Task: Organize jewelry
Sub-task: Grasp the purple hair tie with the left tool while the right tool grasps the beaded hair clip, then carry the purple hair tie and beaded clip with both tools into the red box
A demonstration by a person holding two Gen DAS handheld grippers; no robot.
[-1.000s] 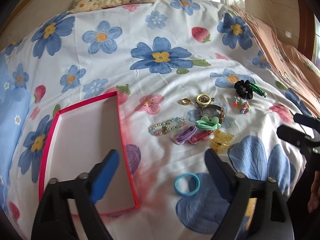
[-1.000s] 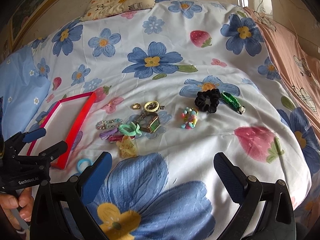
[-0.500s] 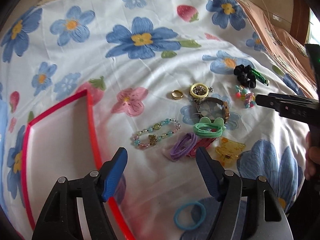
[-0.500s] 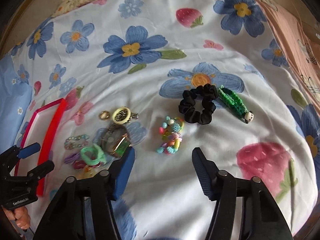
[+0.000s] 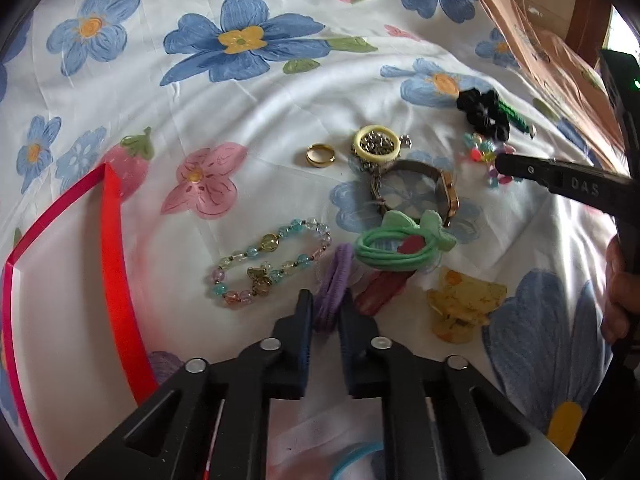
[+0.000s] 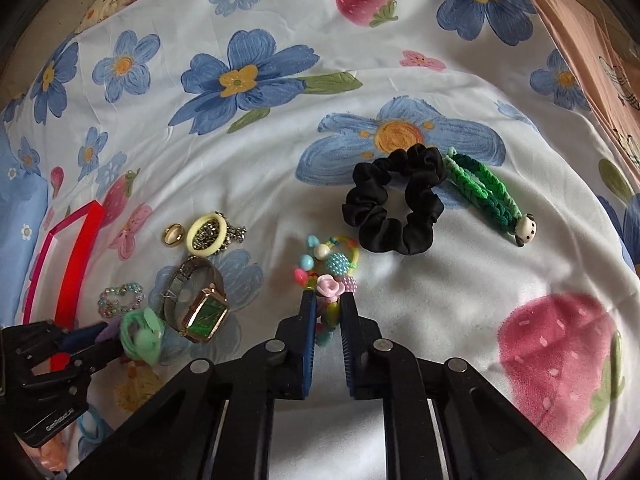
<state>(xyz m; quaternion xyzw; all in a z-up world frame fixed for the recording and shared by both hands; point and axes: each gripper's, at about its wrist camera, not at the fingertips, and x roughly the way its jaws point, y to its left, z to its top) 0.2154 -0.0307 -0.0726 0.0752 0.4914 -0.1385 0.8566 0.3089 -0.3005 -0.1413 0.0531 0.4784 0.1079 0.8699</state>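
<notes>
Flowered bedsheet [image 5: 280, 92] under scattered jewelry, my left gripper [image 5: 325, 308] closing on purple hair tie [image 5: 334, 284], my right gripper [image 6: 325, 308] closing on colourful bead bracelet [image 6: 332, 268], red tray [image 5: 116, 280] cut off at left, blue ring [image 5: 352, 456] half hidden under my gripper.

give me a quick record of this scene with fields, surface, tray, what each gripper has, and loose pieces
surface: floral bedsheet
tray: red-rimmed tray, left of the jewelry, nothing seen in it
left gripper: jaws closing on the purple hair tie
right gripper: jaws closing on the colourful bead bracelet
loose pieces: gold ring, watch, green hair tie, clear bead bracelet, yellow hair clip, black scrunchie, green braided band
</notes>
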